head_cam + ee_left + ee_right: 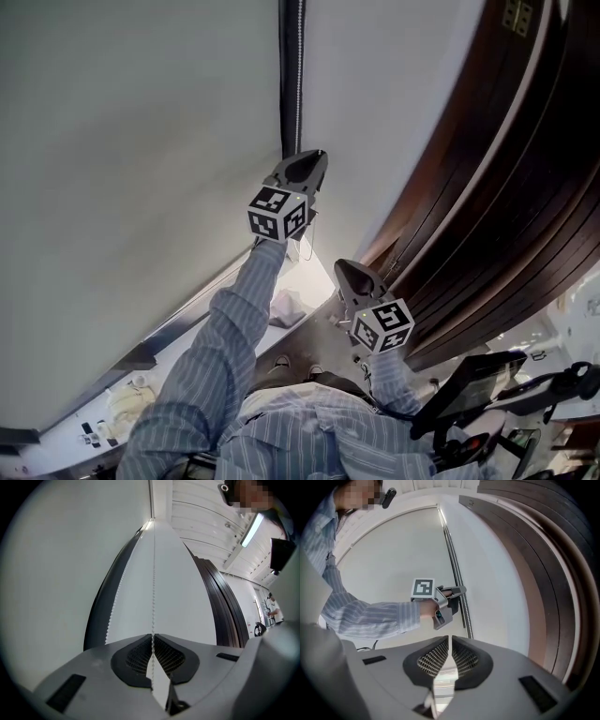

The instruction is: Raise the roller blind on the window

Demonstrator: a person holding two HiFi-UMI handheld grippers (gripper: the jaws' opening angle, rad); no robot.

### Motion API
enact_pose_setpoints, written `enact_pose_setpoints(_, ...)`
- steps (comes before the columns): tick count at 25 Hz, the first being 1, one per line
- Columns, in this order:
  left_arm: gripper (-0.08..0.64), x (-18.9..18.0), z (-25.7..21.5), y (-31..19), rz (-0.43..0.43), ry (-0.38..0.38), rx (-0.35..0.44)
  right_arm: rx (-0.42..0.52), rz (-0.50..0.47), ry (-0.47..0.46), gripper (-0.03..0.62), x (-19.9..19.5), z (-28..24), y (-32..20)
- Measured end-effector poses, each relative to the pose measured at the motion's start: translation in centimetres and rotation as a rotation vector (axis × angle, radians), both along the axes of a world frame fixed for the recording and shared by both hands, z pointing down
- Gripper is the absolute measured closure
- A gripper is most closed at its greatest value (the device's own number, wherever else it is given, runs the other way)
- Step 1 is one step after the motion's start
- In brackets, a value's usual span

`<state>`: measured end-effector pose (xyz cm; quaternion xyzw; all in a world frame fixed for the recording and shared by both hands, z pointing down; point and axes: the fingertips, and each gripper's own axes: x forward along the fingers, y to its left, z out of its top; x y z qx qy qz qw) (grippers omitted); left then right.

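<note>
- The left gripper [153,638] has its jaws clamped on the thin white bead chain [153,588], which runs straight up from between the ribbed pads
- A second run of that chain hangs just to the left, beside the dark vertical window frame strip [98,616]
- The pale grey fabric roller blind [141,141] hangs down over the window, left of this raised gripper and the strip
- The right gripper [449,640] sits lower, near the dark brown wooden wall panels [487,187], with its jaws together; a thin pale line in the slit is too fine to identify
</note>
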<state>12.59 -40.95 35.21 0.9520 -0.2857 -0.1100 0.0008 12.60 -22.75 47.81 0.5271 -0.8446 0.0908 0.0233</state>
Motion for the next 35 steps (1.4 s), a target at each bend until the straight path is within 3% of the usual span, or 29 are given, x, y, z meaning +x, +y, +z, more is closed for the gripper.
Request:
enact_pose_setpoints(4,0.547,-0.5,1.8,0.7,0.018,-0.045,0.016,0.055,0.009,0.004,0.584,0.2,-2.2,-0.1)
enact_pose_setpoints(8,0.549,-1.9,2.2,1.5,0.01,-0.006,0.018,0.12,0.002,0.059,0.584,0.3,-6.1,-1.4)
enact_pose_setpoints(12,0.551,-2.8,2.6,3.5,0.004,-0.019,0.09,0.197,-0.033,0.097,0.58,-0.4,-10.3,-3.8)
enact_pose_setpoints(15,0.554,-3.9,2.7,4.6,0.005,0.023,0.086,0.234,-0.1,0.083,0.487,-1.9,-13.3,-6.1)
enact_pose_setpoints(19,0.554,-4.6,2.7,5.5,-0.003,0.037,0.076,0.291,-0.161,0.064,0.477,-3.6,-17.6,-8.4)
enact_pose_setpoints(25,0.554,-5.1,2.7,7.7,0.001,0.078,0.1,0.351,-0.241,-0.005,0.479,-6.5,-22.7,-9.9)
enact_pose_setpoints(27,0.554,-5.0,2.7,8.1,0.006,0.083,0.1,0.391,-0.22,-0.018,0.481,-6.5,-24.2,-10.0)
enact_pose_setpoints(29,0.554,-5.0,2.7,8.3,0.009,0.09,0.093,0.411,-0.179,-0.021,0.574,-5.9,-24.8,-10.3)
enact_pose_setpoints(32,0.554,-4.8,3.0,8.7,0.014,0.11,0.081,0.395,-0.187,-0.052,0.575,-5.7,-24.5,-10.4)
enact_pose_setpoints(35,0.554,-4.3,3.3,8.8,0.022,0.117,0.067,0.42,-0.136,0.011,0.577,-5.1,-24.1,-10.6)
